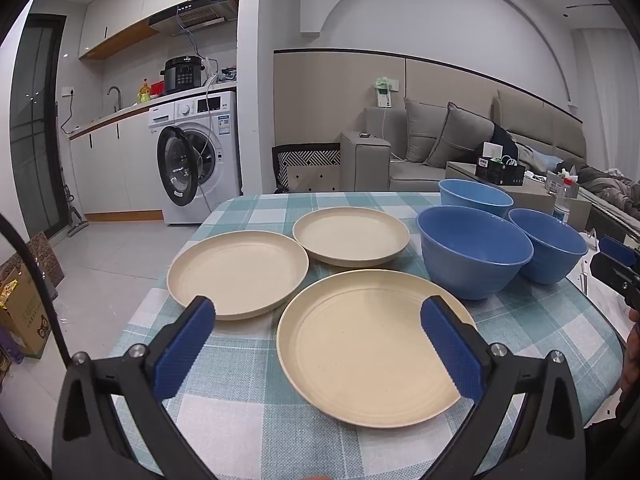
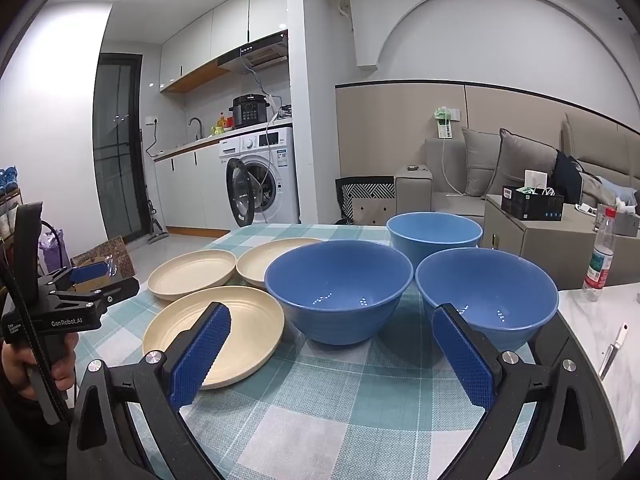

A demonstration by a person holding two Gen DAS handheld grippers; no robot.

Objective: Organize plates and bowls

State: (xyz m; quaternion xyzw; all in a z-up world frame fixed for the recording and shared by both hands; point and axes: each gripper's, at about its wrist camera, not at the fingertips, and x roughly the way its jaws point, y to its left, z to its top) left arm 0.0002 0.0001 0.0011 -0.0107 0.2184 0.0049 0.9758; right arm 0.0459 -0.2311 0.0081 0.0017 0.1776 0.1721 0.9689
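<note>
Left wrist view shows the left gripper (image 1: 318, 344) with its jaws wide apart and nothing between the pads; the nearest cream plate (image 1: 372, 348) lies flat on the checked tablecloth (image 1: 256, 400), just ahead of and below the jaws, a little toward the right finger. I take this nearest plate as the landmark. Beyond it to the left lies a second cream plate (image 1: 238, 272), and straight beyond it a third cream plate (image 1: 351, 236); none of the three is stacked on another. To the right of the nearest plate stands the big blue bowl (image 1: 474, 250), with a second blue bowl (image 1: 550, 248) further right and a paler blue bowl (image 1: 476, 196) behind them.

In the right wrist view the right gripper (image 2: 332, 352) also has its jaws fully apart and empty. The big blue bowl (image 2: 338, 288) stands just ahead of the gap between the fingers, and the second blue bowl (image 2: 486, 300) rises close behind the right finger. The nearest plate (image 2: 214, 332) lies by the left finger, partly hidden by it.

I judge that nothing is organized yet. The left hand is nearer to the plates and the right hand nearer to the bowls. A round plate has no long axis, so the left jaws would need to meet its near rim edge-on, one pad above and one under.
</note>
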